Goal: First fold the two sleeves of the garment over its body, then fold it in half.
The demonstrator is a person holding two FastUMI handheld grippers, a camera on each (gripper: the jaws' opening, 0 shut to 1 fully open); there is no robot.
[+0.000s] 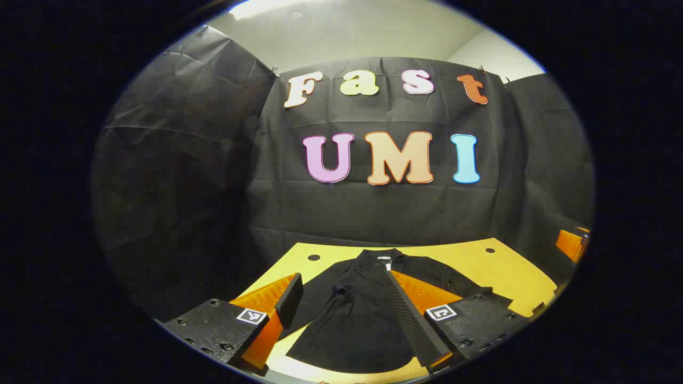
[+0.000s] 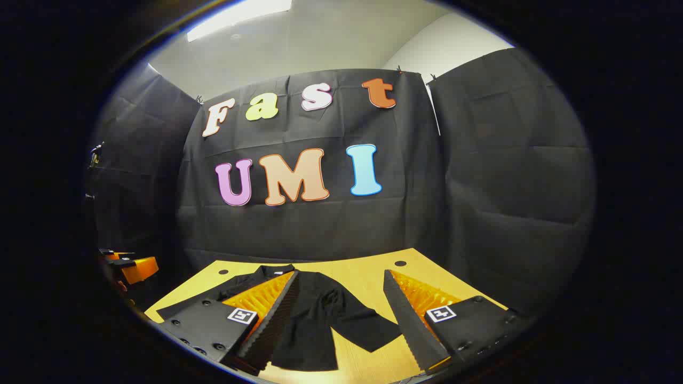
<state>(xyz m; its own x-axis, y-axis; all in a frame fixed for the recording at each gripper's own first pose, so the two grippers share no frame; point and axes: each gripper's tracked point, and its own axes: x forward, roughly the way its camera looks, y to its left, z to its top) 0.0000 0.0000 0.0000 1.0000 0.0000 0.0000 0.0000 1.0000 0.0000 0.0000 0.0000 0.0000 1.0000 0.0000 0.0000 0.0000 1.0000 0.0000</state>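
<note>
A black garment (image 1: pixel 352 320) lies flat on the yellow table (image 1: pixel 480 266), collar (image 1: pixel 381 256) toward the back wall. My left gripper (image 1: pixel 341 277) hovers open above the garment's near part, one finger to each side of its middle. In the right gripper view the garment (image 2: pixel 320 314) lies left of centre, with one sleeve (image 2: pixel 368 330) spread out to the right. My right gripper (image 2: pixel 340 274) is open too, its left finger over the garment's body and its right finger over bare table. Neither gripper holds cloth.
The right gripper (image 1: pixel 571 242) appears at the far right edge of the left gripper view, and the left gripper (image 2: pixel 130 266) at the far left edge of the right gripper view. Two round holes (image 1: pixel 314 257) mark the table's back corners. Black cloth walls enclose the table.
</note>
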